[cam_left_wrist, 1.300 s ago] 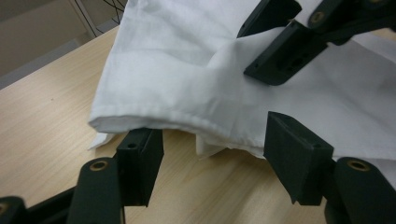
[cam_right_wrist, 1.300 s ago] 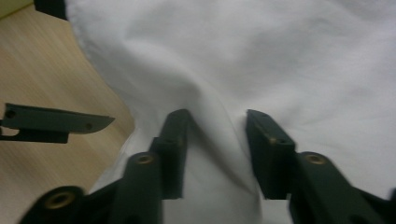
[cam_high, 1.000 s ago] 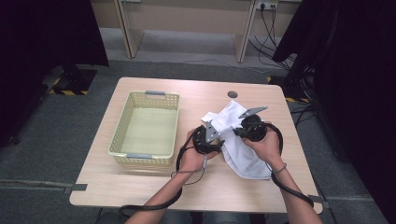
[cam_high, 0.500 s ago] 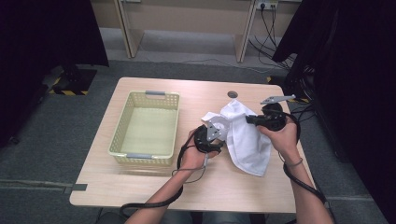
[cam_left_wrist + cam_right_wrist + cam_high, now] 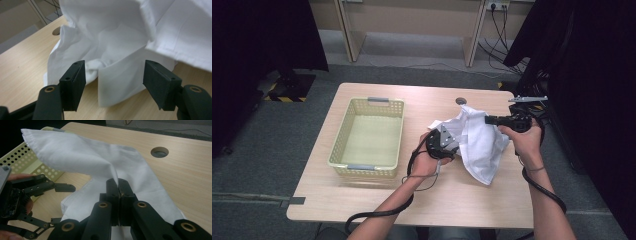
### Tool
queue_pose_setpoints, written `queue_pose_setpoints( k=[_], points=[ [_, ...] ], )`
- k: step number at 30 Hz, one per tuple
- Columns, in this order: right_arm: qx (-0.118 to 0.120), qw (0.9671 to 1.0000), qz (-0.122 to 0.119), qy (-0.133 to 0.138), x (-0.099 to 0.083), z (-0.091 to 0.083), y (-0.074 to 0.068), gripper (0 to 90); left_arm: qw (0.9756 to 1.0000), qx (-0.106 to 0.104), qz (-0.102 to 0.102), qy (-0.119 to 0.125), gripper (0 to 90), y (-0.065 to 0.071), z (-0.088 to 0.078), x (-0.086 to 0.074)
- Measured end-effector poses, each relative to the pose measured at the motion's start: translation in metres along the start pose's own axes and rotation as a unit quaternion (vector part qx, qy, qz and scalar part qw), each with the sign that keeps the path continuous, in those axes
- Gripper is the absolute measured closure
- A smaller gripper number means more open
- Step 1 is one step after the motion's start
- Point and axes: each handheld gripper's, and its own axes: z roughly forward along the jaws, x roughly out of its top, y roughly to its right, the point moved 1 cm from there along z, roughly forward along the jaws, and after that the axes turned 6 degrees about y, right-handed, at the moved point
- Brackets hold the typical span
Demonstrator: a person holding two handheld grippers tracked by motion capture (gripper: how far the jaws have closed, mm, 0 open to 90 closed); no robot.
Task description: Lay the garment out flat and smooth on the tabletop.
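Right gripper view: cloth (image 5: 82, 157) between fingers (image 5: 113, 187)

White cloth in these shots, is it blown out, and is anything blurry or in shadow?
High view: the white cloth is bright, folds faint; dark surroundings beyond the table. Left gripper view: cloth close, soft shadows in its creases, near fingers slightly soft. Right gripper view: cloth sharp, evenly lit; the basket at the edge is dimmer.

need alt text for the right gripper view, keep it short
The right tool, jaws shut, pinches a fold of white cloth and lifts it above a light wooden table. At left the left tool stands open beside a pale yellow perforated basket; a round hole is in the tabletop.
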Motion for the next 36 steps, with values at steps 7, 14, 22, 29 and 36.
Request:
queue_pose_setpoints(
  k=[7,14,22,29,36],
  points=[
    [0.006,0.9999,0.011,0.001,-0.001,0.001,0.003,88.9,0.9984,-0.024,0.050,-0.006,33.4,0.010,0.016,0.004],
    [0.009,0.9997,0.022,-0.004,-0.003,0.003,0.005,88.9,0.9959,-0.036,0.083,-0.005,33.3,0.013,0.023,0.006],
    [0.011,0.9994,0.031,-0.008,-0.006,0.005,0.009,88.9,0.9914,-0.055,0.118,0.006,27.9,0.015,0.032,0.007],
    [0.013,0.9992,0.038,-0.009,-0.008,0.007,0.010,88.9,0.9837,-0.072,0.164,-0.015,38.1,0.021,0.039,0.002],
    [0.013,0.9984,0.055,-0.004,-0.007,0.002,0.016,89.0,0.9801,-0.072,0.180,-0.042,58.5,0.022,0.038,0.001]
  ],
)
